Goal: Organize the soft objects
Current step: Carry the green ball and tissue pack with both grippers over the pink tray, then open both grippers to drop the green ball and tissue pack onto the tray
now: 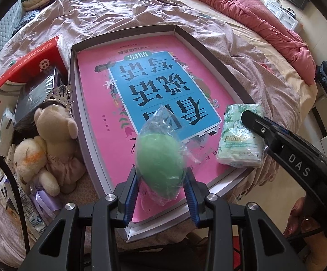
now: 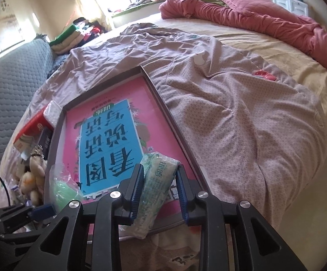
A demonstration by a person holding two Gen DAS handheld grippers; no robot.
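My left gripper (image 1: 162, 176) is shut on a green sponge in a clear plastic wrapper (image 1: 161, 158), held over the near end of a shallow grey box (image 1: 73, 85) lined with a pink and blue book. My right gripper (image 2: 160, 180) is shut on a green-white tissue pack (image 2: 156, 187), held over the box's near right corner; the pack also shows in the left wrist view (image 1: 240, 135). The sponge shows at lower left in the right wrist view (image 2: 64, 189). Cream plush bears (image 1: 48, 149) lie left of the box.
The box rests on a bed under a mauve sheet (image 2: 242, 113). A red carton (image 1: 23, 72) and a dark box (image 1: 39, 90) lie to its left. A pink quilt (image 2: 253, 18) is bunched at the far side. Folded clothes (image 2: 68, 36) are stacked at far left.
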